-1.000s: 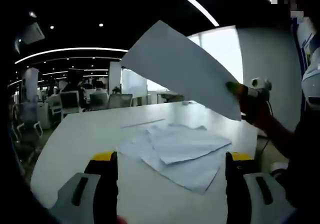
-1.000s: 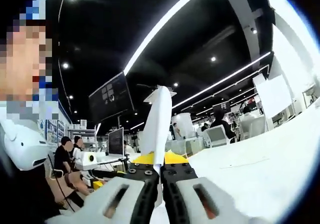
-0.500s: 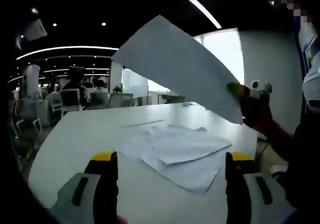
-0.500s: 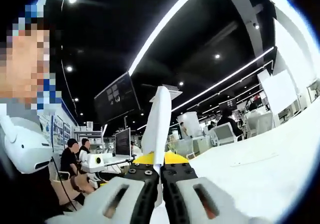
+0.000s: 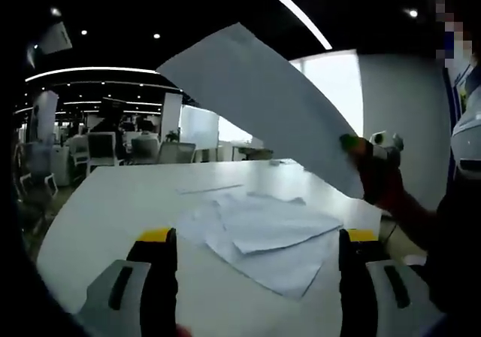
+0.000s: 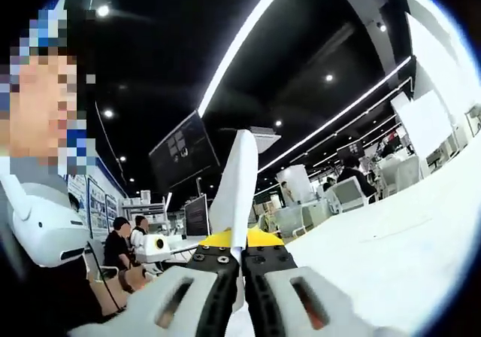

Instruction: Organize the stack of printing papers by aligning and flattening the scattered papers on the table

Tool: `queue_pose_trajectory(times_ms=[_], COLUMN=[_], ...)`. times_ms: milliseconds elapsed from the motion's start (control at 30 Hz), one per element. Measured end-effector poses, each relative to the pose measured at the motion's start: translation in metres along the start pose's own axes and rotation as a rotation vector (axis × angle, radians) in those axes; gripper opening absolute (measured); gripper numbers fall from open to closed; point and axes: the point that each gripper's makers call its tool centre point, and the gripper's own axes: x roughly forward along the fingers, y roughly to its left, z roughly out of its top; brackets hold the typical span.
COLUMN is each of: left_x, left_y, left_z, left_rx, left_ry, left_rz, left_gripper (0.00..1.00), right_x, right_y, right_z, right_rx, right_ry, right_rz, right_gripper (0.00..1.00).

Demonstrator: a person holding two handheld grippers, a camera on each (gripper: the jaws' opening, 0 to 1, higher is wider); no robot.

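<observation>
In the left gripper view a white sheet of paper (image 5: 263, 104) is held up in the air, slanting down to the right gripper (image 5: 353, 145), which pinches its lower corner. Below it several loose white sheets (image 5: 263, 232) lie overlapping and askew on the white table (image 5: 113, 201). My left gripper (image 5: 255, 265) stands open over the table's near part, nothing between its yellow-tipped fingers (image 5: 156, 235). In the right gripper view the right gripper (image 6: 240, 262) is shut on the sheet (image 6: 237, 190), seen edge-on and rising straight up.
The white table (image 6: 391, 254) stretches far back. Beyond it are office chairs (image 5: 161, 150), desks and a bright window (image 5: 331, 96). In the right gripper view seated people (image 6: 124, 239) and monitors (image 6: 197, 215) sit at the left. A person's sleeve (image 5: 421, 217) shows at the right.
The held sheet has risen slightly and its far corner has swung a bit left. The scattered sheets lie as before; the left gripper stays open.
</observation>
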Motion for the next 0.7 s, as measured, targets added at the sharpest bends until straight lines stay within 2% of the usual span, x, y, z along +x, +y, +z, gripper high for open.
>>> queue_pose_trajectory(times_ms=[400, 500, 700], left_x=[-0.001, -0.001, -0.001], left_y=[0.001, -0.004, -0.004], left_z=[0.012, 0.014, 0.019], left_rx=[-0.031, -0.046, -0.048], left_ry=[-0.046, -0.057, -0.074], left_rz=[-0.013, -0.044, -0.041], left_gripper=[0.91, 0.91, 0.91], right_x=[0.002, 0.003, 0.002], right_y=[0.006, 0.007, 0.008], right_z=[-0.002, -0.003, -0.008], right_rx=[0.076, 0.107, 0.131], right_ry=[-0.017, -0.022, -0.015], right_rz=[0.043, 0.057, 0.069], right_gripper=[0.0, 0.0, 0.0])
